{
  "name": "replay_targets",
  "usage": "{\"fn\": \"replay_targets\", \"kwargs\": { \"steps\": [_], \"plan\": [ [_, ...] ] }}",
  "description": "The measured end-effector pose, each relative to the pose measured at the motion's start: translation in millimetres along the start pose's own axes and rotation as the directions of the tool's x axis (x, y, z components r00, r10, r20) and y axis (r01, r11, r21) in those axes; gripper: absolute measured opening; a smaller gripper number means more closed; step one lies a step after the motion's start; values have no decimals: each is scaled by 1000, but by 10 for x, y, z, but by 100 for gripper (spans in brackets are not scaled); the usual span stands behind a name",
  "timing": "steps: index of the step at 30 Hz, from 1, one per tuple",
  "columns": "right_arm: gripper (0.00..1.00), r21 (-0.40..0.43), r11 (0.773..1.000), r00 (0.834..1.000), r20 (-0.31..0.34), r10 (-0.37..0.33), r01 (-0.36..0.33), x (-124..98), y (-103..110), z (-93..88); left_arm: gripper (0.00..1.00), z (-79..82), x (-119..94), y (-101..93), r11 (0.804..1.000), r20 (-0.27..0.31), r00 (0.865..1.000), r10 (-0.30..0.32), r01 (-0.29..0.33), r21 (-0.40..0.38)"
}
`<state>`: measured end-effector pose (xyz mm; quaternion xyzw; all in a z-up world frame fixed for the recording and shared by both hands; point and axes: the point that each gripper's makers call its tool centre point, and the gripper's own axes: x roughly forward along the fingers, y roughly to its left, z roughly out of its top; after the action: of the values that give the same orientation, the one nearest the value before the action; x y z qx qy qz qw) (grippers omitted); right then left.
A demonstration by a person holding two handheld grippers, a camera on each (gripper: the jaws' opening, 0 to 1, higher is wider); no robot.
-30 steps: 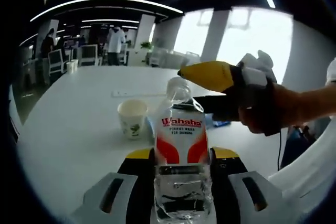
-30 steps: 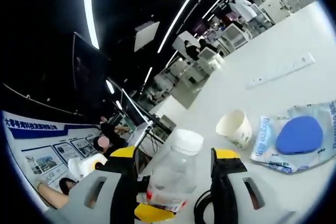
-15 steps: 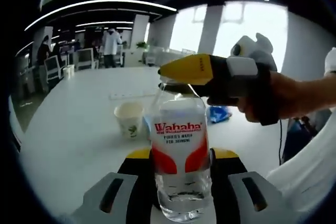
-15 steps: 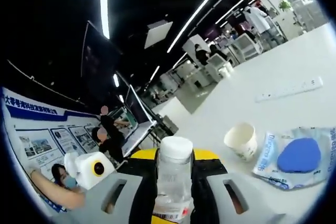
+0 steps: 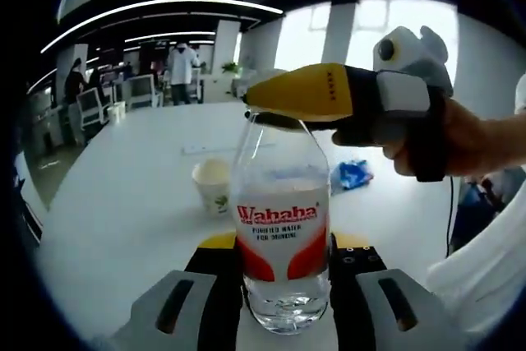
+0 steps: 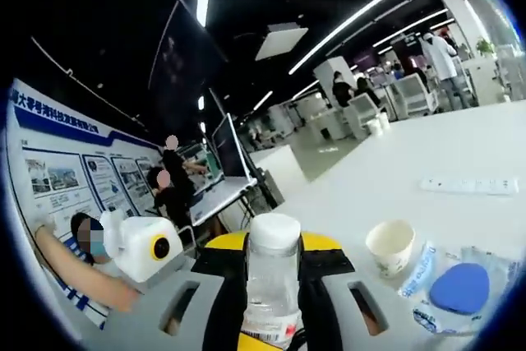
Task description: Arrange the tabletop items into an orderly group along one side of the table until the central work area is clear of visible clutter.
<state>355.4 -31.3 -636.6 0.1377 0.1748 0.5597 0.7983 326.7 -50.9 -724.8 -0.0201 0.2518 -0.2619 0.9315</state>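
1. Since a second ago the right gripper (image 5: 283, 103) has swung in from beside the bottle's neck to sit squarely on its top, and the water bottle (image 5: 282, 246) now stands more upright between the left jaws.
2. In the left gripper view, the left gripper (image 5: 283, 281) is clamped on the lower body of the bottle, label facing the camera — the bottle's long axis runs straight up from the jaws.
3. In the right gripper view, the right gripper (image 6: 274, 269) is closed around the neck just under the white cap (image 6: 274, 231), so both grippers hold the one bottle, top and bottom.
4. The bottle is held above the white table (image 5: 131, 203), in front of a paper cup (image 5: 214, 185) and a blue packet (image 6: 456, 287) that lie near each other further back.
5. The right gripper is nearer the cap, so any twist or lift likely starts there.
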Motion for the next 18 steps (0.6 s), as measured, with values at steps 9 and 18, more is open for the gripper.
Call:
{"fn": "replay_targets", "kwargs": {
  "steps": [9, 18],
  "plan": [
    [18, -147, 988, 999, -20, 39, -42, 90, 173, 65, 36, 57, -24, 98, 999, 17, 999, 32, -32, -16],
    [18, -187, 980, 998, -29, 63, -68, 201, 194, 142, 36, 135, -51, 206, 998, 44, 997, 64, -62, -26]
  ]
}}
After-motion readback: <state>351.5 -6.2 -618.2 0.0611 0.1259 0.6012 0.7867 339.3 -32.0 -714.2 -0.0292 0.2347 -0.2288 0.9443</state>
